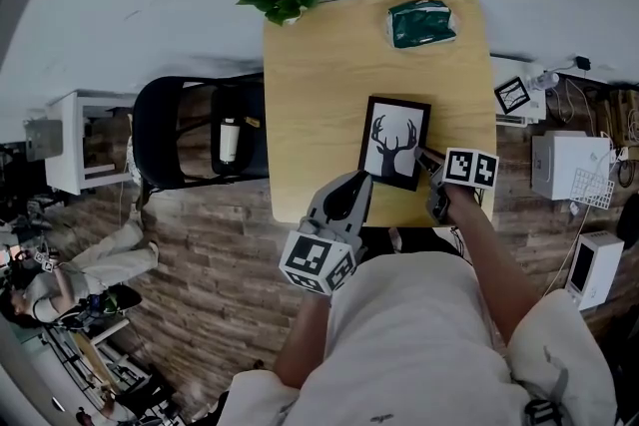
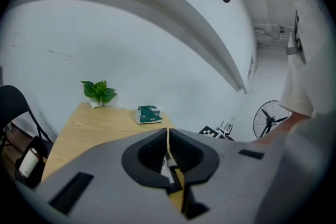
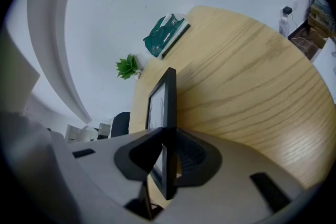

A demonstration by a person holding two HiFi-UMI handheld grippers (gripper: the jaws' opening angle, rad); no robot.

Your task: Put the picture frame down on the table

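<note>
While between jaws, one picture frame [image 1: 394, 142].

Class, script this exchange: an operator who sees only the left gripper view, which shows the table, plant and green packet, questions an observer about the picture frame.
Operator: Where is the picture frame?
Observer: The right gripper is shut on its edge.
Operator: Is it down on the table?
Observer: It is over the table's near right part, deer print facing up. I cannot tell whether it touches the table.
</note>
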